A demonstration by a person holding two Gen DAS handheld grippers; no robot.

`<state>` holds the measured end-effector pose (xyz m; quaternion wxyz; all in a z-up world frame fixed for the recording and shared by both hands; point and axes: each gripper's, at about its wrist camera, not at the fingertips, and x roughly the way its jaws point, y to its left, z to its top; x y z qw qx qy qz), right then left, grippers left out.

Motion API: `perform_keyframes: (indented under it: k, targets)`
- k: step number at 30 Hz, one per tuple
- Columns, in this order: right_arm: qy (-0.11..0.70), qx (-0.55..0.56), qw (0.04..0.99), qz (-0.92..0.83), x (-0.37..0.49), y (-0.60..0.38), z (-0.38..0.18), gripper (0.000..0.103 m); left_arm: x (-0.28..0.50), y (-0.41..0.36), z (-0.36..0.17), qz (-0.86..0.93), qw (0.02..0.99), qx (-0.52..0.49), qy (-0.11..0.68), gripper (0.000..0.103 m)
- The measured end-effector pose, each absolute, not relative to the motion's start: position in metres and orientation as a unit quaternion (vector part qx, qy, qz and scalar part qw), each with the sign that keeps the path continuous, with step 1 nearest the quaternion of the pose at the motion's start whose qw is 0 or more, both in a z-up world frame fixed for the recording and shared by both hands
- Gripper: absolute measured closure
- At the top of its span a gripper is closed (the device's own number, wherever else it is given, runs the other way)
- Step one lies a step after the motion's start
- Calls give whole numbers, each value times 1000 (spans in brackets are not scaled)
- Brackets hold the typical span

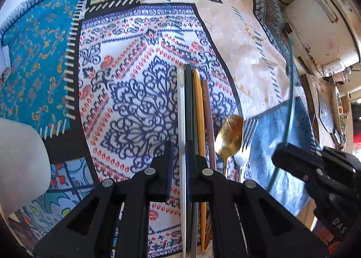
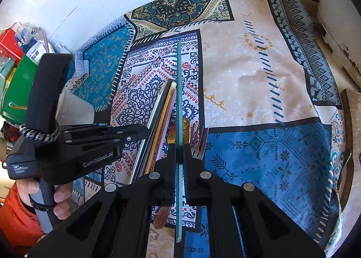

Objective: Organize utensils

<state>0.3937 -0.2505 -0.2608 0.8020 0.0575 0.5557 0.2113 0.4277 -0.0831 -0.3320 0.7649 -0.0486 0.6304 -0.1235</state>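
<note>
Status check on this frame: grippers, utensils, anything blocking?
Left gripper shut on white chopstick. Right gripper shut on clear glass stick. Gold spoon and fork lie on patterned cloth. Nothing blocking.

A patchwork-patterned tablecloth (image 2: 259, 73) is spread over the table. A white paper cup (image 2: 74, 109) is seen near its left edge, and a green box (image 2: 18, 91) beside a red box (image 2: 9, 41) beyond.

Five plates (image 1: 183, 122), one gold spoon (image 1: 229, 136), one fork (image 1: 248, 131).
</note>
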Motion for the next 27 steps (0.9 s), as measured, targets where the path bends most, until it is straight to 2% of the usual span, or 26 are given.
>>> perform_keyframes:
  k: [20,27]
  targets:
    - [523,70,822,214,383,-269,-236,98,466,-117,-334,-101,768,20,632,98]
    - [505,63,833,217,380,-269,-224,98,429,-108,-323,-90,787,34,610,99]
